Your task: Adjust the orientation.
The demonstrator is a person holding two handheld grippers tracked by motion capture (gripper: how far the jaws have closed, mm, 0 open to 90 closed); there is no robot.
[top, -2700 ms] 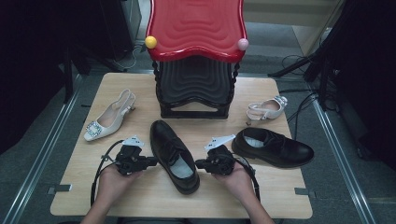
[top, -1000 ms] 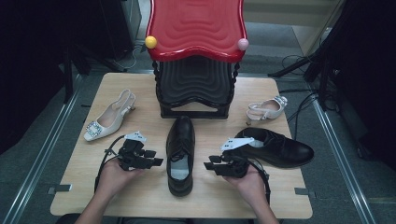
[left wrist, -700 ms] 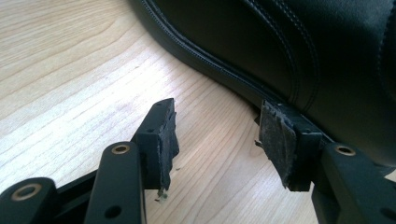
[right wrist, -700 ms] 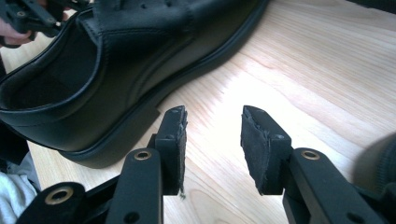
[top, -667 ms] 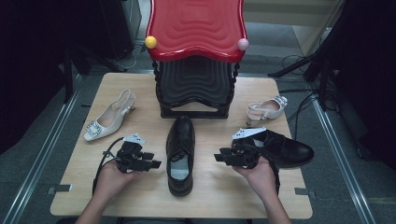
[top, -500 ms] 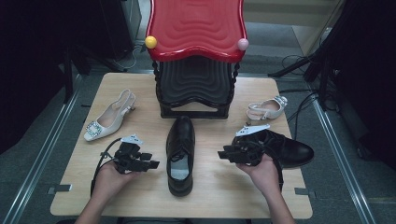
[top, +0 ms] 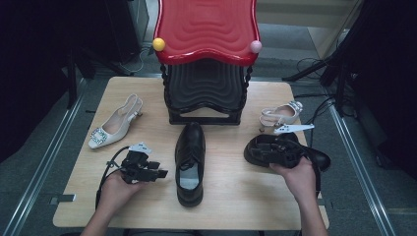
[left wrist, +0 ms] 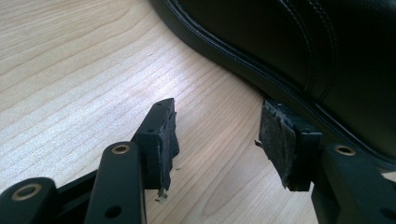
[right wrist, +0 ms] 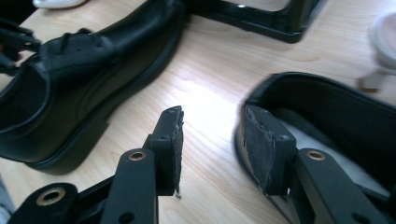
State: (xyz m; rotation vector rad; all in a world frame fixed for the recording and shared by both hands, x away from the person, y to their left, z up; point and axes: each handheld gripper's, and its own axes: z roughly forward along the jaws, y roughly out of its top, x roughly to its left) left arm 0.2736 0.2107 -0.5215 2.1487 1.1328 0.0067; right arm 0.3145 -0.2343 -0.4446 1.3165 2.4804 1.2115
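1. The right claw [right wrist: 212, 144] stood open and empty at the heel of the second black shoe [top: 287, 150], which lay at the right of the table [top: 231, 196]. One pad [right wrist: 261, 144] sat just beside the heel rim; a shallow bite there could have slipped off the smooth leather.
2. The left claw [left wrist: 219, 140] rested open, gripping nothing, just beside the centre black shoe [top: 191, 162], which pointed toward the red and black rack [top: 206, 59]. A careless nudge might have turned that shoe askew.
3. The small sandal [top: 281, 114] lay near the right shoe; dragging the shoe could have knocked it.
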